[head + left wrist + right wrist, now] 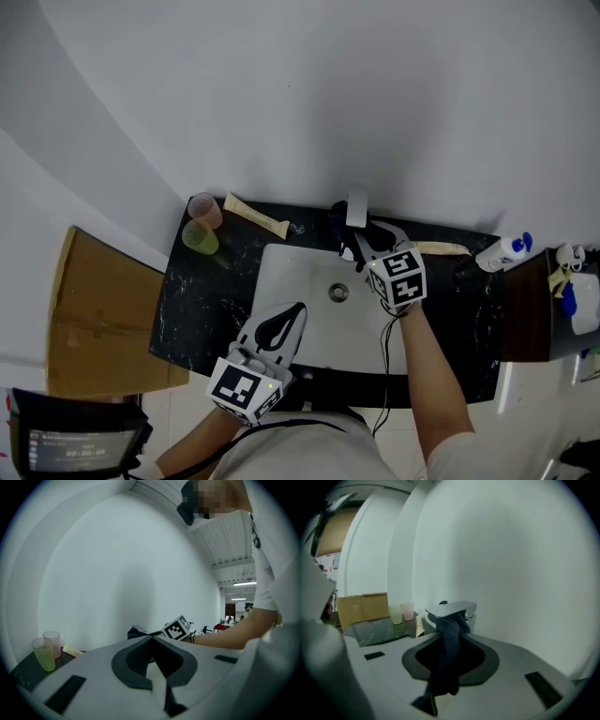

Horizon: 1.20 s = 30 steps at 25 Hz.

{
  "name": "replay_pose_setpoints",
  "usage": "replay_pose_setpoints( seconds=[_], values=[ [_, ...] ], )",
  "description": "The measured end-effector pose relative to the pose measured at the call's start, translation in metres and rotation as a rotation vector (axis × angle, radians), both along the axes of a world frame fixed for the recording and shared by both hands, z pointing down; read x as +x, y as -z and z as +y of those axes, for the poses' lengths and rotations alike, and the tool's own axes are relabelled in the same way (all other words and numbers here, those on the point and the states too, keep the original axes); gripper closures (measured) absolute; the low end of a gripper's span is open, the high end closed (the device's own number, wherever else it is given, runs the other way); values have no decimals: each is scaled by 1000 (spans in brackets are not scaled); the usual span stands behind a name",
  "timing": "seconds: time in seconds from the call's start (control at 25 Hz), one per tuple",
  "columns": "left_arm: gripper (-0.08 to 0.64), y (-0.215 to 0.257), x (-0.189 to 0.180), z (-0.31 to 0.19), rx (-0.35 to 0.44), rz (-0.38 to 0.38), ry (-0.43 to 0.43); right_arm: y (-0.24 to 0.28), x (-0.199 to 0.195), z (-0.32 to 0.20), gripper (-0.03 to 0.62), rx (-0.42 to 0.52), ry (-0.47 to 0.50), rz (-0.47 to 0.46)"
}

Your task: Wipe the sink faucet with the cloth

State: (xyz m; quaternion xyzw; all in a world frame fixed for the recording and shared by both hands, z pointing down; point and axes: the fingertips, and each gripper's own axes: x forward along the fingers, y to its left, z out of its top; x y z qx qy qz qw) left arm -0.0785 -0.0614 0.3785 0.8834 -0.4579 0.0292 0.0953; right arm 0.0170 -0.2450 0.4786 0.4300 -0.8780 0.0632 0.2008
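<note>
Two grippers over a white sink basin [286, 267] set in a black marble counter [197, 300], seen from the head view. The faucet [356, 208] sits at the basin's 12 o'clock, hard up against the white wall

The right gripper [361, 246] is up at that same 12 o'clock spot, nose to the faucet. Its jaws are clamped on a dark cloth [450, 658], which hangs between the pads. In the right gripper view the cloth's top end runs up to the underside of the flat chrome spout and touches it. So the cloth is right at the faucet, held there, not lying on the counter

The left gripper [299, 307] hangs over the basin at about 7 o'clock from the drain [338, 292]. It's pointed across toward the faucet but well apart from it. Its jaws are closed tip to tip with nothing in them, plain to see in the left gripper view

Other stuff around: a pink cup [205, 209] and a green cup [200, 237] stand just beside each other at the basin's 10 o'clock. A beige tube [255, 217] lies near them at 11. A white bottle with a blue cap [503, 251] lies out at 3 o'clock past the counter's end, and a cardboard box [94, 319] sits at 9 o'clock off the counter's other end
</note>
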Motion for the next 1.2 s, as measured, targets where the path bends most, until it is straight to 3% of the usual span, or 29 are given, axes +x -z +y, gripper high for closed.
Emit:
replay_pose_setpoints(
  seconds=[0.16,0.32,0.4,0.52,0.68,0.92,1.2],
  values=[
    [561,0,0,-4,-19,24,6,1,-1,2,506,5,-26,-10],
    [563,2,7,-4,-14,27,-9,7,-11,48,506,-27,95,-68],
    [563,2,9,-3,-8,27,-19,27,-13,73,506,12,135,-147],
    [561,1,9,-2,-7,25,-26,73,-5,79,506,111,109,-217],
    [563,-1,8,-1,-9,23,-26,103,-3,46,506,163,86,-128],
    [561,-2,10,-2,10,3,-26,77,-15,4,506,138,120,99],
    [563,5,25,-10,27,12,-60,64,0,-56,506,73,63,64]
  ],
)
